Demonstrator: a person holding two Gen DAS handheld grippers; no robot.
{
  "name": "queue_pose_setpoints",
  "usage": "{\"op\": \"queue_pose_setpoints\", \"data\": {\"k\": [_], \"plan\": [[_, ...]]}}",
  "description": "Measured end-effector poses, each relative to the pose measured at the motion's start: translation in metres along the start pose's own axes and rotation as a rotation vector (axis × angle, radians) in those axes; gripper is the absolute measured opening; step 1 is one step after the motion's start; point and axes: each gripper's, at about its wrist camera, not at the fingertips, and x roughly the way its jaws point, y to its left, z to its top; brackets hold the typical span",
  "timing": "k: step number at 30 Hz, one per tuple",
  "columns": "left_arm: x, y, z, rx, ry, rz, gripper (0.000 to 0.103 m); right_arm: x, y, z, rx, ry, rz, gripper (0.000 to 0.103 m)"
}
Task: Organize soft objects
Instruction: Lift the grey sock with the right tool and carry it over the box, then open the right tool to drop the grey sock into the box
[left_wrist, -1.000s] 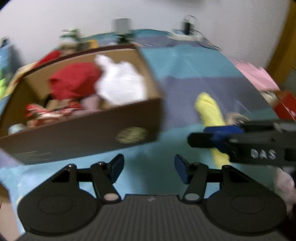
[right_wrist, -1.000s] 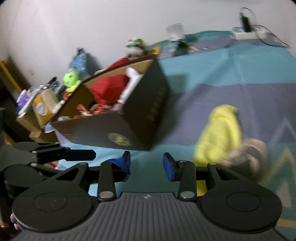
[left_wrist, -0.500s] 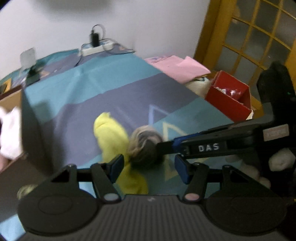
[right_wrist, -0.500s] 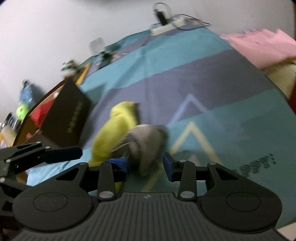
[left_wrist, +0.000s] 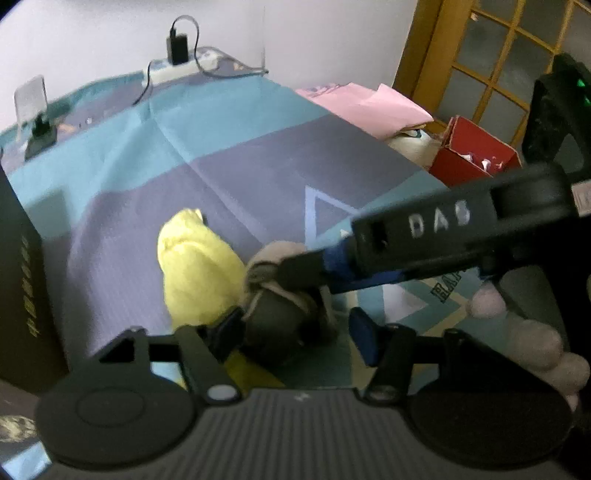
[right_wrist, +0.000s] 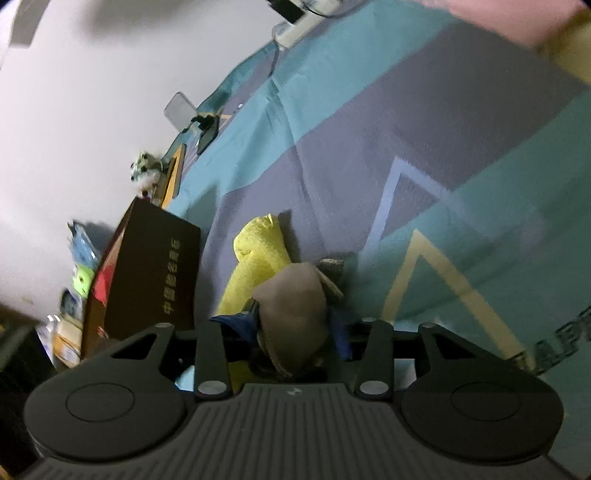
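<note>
Two grippers meet over one grey-beige soft bundle (right_wrist: 291, 317), which lies on the bed cover touching the lower end of a yellow cloth (right_wrist: 258, 266). In the right wrist view the bundle sits straight ahead at twelve o'clock, between the blue pads of the right gripper (right_wrist: 295, 328); the pads look close against its sides, but I cannot tell whether they press on it or only flank it. The left gripper (left_wrist: 295, 332) stands open, with the bundle toward its eleven o'clock pad and a clear gap at the other. The right gripper is the nearer of the two, its fingers crossing the left wrist view from three o'clock onto the bundle's top.

The yellow cloth's long axis runs from the bundle away toward eleven o'clock. The dark cardboard box (right_wrist: 155, 273) holding red fabric stands at nine o'clock of the right gripper, near the cloth.

The cover (left_wrist: 258, 158) is flat, banded teal and purple with triangle outlines. Beyond it are a white wall, a power strip (left_wrist: 177, 68) at twelve o'clock, pink sheets (left_wrist: 369, 107) and a red box (left_wrist: 472, 155) by a wooden lattice door (left_wrist: 498, 55).
</note>
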Motion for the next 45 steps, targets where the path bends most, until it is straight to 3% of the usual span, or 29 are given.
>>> {"op": "queue_pose_setpoints", "data": {"k": [6,11,15,18,24,29,35,45], "plan": [[0.002,-0.004,-0.001,0.018,-0.002,0.011,0.061,-0.003,0.002,-0.001,-0.017,0.013,0.009,0.024],[-0.011,-0.009,0.003,0.029,-0.034,-0.050,0.060,-0.016,0.009,-0.012,-0.051,0.002,0.004,0.022],[-0.025,-0.018,0.004,0.077,-0.081,-0.076,0.059,-0.024,0.018,-0.015,-0.061,-0.042,-0.004,0.022],[-0.033,-0.010,0.004,0.058,-0.097,-0.103,0.059,-0.029,0.032,-0.017,-0.074,-0.076,0.020,0.022],[-0.079,0.011,0.011,0.029,-0.224,-0.107,0.059,-0.038,0.082,-0.018,-0.186,-0.177,0.087,0.022],[-0.129,0.037,0.013,0.004,-0.345,-0.054,0.059,-0.025,0.131,-0.013,-0.269,-0.204,0.190,0.022],[-0.174,0.082,0.001,-0.052,-0.424,0.057,0.059,0.015,0.187,-0.019,-0.377,-0.159,0.249,0.023],[-0.179,0.158,-0.042,-0.242,-0.339,0.135,0.058,0.080,0.237,-0.055,-0.560,-0.101,0.138,0.025]]}}
